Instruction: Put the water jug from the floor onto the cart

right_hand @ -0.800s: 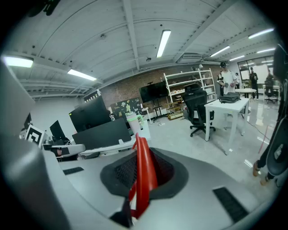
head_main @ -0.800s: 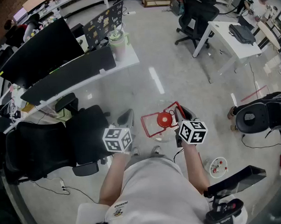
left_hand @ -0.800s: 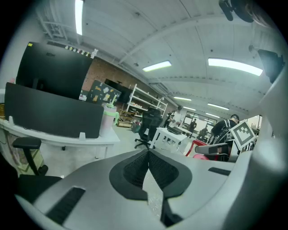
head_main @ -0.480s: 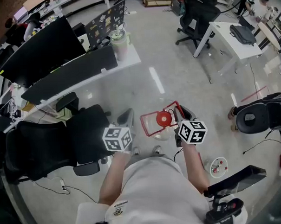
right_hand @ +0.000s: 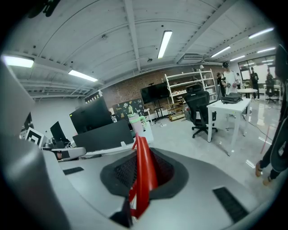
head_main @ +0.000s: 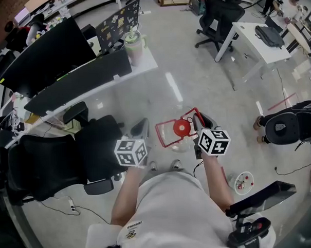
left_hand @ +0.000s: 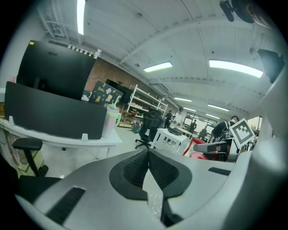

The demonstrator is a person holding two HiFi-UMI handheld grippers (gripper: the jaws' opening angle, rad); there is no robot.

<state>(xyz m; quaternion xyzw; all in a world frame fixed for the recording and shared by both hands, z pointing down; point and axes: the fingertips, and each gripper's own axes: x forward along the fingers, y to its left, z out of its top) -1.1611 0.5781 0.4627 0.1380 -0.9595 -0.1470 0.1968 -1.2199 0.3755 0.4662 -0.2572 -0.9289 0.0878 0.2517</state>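
1. The right gripper [right_hand: 139,152] is found clamped on the jug's red handle [right_hand: 144,179], which is pinched edge-on between the pads.
2. The left gripper [left_hand: 147,153] is found closed, pads together, with nothing held.
3. The jug [head_main: 180,144], clear with a red cap [head_main: 181,128], is seen under that handle, just in front of the person's shoes [head_main: 173,165] and over the floor [head_main: 195,83]. Contact with the floor cannot be judged.
4. The left gripper is held apart from the jug, beside a black chair [head_main: 49,161].
5. A white desk [head_main: 147,62] bearing a green tumbler [head_main: 133,45] is noted beyond, well apart from the jug.
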